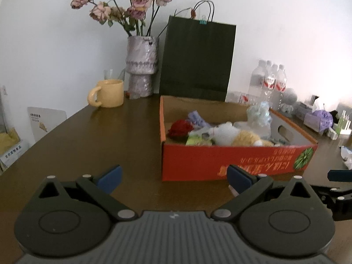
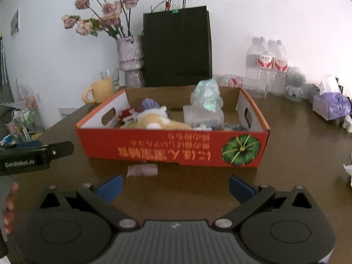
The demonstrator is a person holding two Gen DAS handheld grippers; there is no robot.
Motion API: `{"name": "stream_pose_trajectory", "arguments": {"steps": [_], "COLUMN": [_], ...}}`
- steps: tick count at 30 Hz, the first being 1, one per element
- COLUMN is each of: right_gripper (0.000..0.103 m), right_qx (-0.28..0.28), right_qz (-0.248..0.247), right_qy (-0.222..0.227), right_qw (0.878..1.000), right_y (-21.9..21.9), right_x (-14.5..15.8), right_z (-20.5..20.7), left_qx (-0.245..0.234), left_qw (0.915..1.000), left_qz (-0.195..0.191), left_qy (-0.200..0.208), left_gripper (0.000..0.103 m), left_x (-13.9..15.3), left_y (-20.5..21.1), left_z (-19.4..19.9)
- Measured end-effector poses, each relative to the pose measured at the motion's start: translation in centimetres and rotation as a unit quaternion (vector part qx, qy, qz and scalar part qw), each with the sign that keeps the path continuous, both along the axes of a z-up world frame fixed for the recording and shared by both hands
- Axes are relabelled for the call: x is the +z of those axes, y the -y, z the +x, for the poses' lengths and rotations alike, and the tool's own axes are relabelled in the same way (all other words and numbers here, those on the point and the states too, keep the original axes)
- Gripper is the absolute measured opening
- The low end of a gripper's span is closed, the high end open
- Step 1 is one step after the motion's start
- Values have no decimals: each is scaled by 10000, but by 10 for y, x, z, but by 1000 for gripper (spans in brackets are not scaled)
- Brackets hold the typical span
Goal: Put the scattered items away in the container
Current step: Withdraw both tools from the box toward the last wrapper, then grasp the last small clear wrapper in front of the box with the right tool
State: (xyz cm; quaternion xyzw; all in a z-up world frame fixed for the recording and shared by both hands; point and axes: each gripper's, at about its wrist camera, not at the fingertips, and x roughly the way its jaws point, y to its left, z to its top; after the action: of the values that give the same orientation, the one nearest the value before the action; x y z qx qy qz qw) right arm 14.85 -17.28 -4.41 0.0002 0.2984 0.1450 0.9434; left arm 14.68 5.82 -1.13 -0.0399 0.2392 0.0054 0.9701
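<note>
An orange cardboard box with a pumpkin picture stands on the brown table. Inside lie a plush toy, a red item, a purple item, a clear plastic case and a crumpled pale-green bag. A small pinkish-grey packet lies on the table just in front of the box. My left gripper is open and empty, near the box's front left corner. My right gripper is open and empty, just short of the packet.
Behind the box stand a dark paper bag, a vase of dried roses and a yellow mug. Water bottles, a small grey figure and a purple tissue box line the back right. A hand shows at left.
</note>
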Motion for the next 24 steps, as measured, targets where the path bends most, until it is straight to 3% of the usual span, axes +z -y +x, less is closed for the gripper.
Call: {"name": "stream_pose_trajectory", "arguments": {"steps": [8,24], "right_gripper": [102,80], "right_qx": [58,321], "right_qz": [29,-143], "right_qy": [-177,-167], "right_qw": [9998,9992], "right_y": [-7,-58], "right_x": [-20,-34], "right_z": [5,51], "left_qx": [93,51], "left_qw": [9995,9980], "left_qz": [17,-30], "left_qy": [-297,-632], "left_gripper": [103,103], "left_x": [-17,-30], "left_y": [-11,-38], "left_z": [3,24]}}
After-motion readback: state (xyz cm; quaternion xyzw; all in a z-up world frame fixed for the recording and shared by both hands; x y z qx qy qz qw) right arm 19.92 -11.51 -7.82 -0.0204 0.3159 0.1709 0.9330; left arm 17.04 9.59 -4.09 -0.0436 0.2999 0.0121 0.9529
